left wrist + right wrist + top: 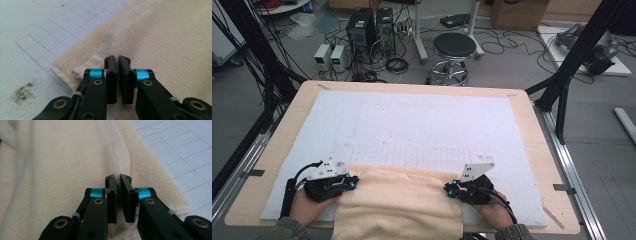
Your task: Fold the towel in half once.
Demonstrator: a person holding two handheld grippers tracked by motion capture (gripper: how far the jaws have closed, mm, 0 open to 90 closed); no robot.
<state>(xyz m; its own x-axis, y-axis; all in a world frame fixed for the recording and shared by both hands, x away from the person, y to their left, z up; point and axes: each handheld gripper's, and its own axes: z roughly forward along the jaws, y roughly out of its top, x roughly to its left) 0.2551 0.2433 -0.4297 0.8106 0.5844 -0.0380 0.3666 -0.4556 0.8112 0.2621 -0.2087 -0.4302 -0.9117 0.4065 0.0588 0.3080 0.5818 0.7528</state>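
I've got the cream towel [398, 202] at six o'clock on the white mat [412, 120], hanging over the near edge. Left gripper [117, 58] is pinched onto its hem at the nine o'clock corner; right gripper [117, 177] is pinched on the three o'clock hem. It looks soft, light and floppy, so I'd grip the stitched hem, where it's firmer.
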